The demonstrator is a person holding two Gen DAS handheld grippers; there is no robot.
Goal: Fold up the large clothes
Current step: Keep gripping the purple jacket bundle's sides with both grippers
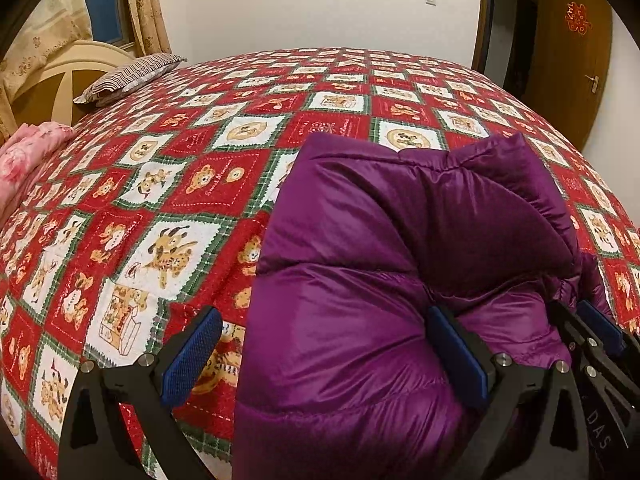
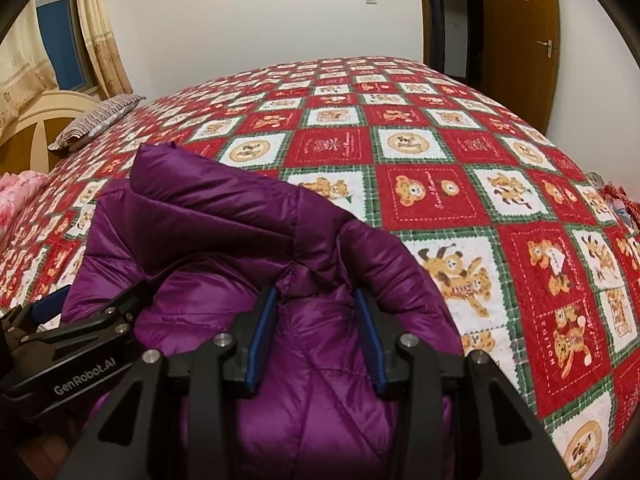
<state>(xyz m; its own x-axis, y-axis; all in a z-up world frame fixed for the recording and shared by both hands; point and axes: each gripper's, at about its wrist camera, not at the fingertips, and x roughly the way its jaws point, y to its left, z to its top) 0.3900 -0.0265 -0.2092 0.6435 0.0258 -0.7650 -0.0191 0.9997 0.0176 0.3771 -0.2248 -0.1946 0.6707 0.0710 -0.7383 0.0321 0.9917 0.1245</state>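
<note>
A puffy purple down jacket (image 1: 360, 280) lies bunched on the red, white and green bear-pattern bedspread (image 1: 168, 184). My left gripper (image 1: 324, 354) is open wide at the jacket's near left edge. Its right pad (image 1: 456, 352) digs into the padding, while its left pad (image 1: 192, 356) stands clear over the bedspread. In the right wrist view my right gripper (image 2: 317, 334) is shut on a raised fold of the jacket (image 2: 240, 248), padding bulging between both blue pads. The left gripper (image 2: 92, 300) shows at the left edge there, and the right gripper (image 1: 580, 316) at the right edge of the left wrist view.
A striped pillow (image 1: 128, 76) and a pink floral quilt (image 1: 28, 156) lie at the bed's left end by a cream headboard (image 1: 52, 80). A brown door (image 1: 568, 60) stands at the far right. The bedspread stretches wide beyond the jacket (image 2: 440, 140).
</note>
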